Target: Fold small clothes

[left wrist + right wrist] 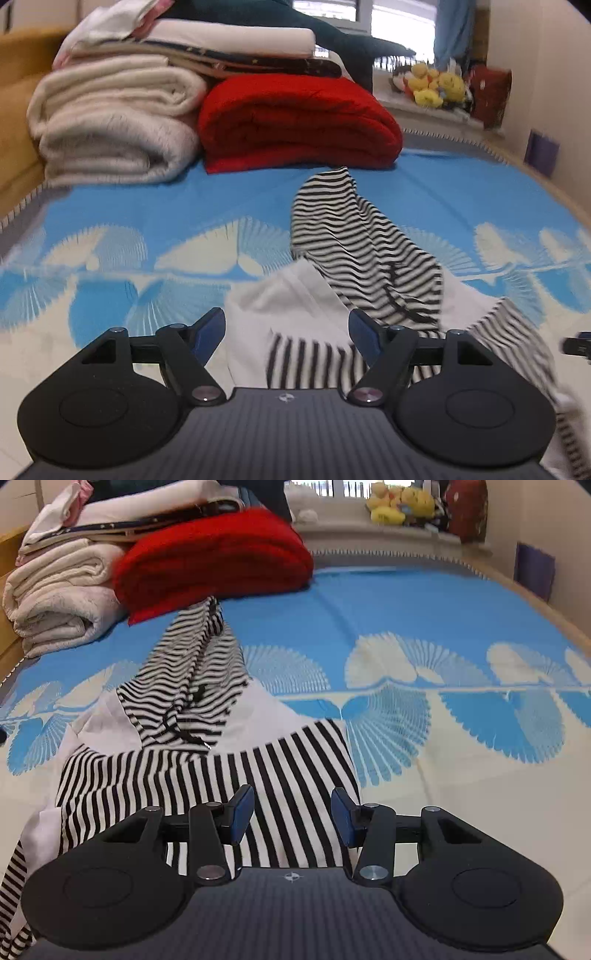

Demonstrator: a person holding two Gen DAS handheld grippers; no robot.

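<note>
A small black-and-white striped garment (354, 251) with white panels lies crumpled on the blue and cream bedspread (147, 206). One striped part stretches away toward the red blanket. In the right wrist view the garment (207, 760) spreads wide below and ahead of the fingers. My left gripper (287, 330) is open and empty, just above the garment's near white part. My right gripper (292, 814) is open and empty, over the garment's broad striped part near its right edge.
A folded red blanket (295, 122) and a stack of cream blankets (110, 125) lie at the far end of the bed. Yellow plush toys (436, 86) sit on the windowsill. Open bedspread (461, 664) lies to the right of the garment.
</note>
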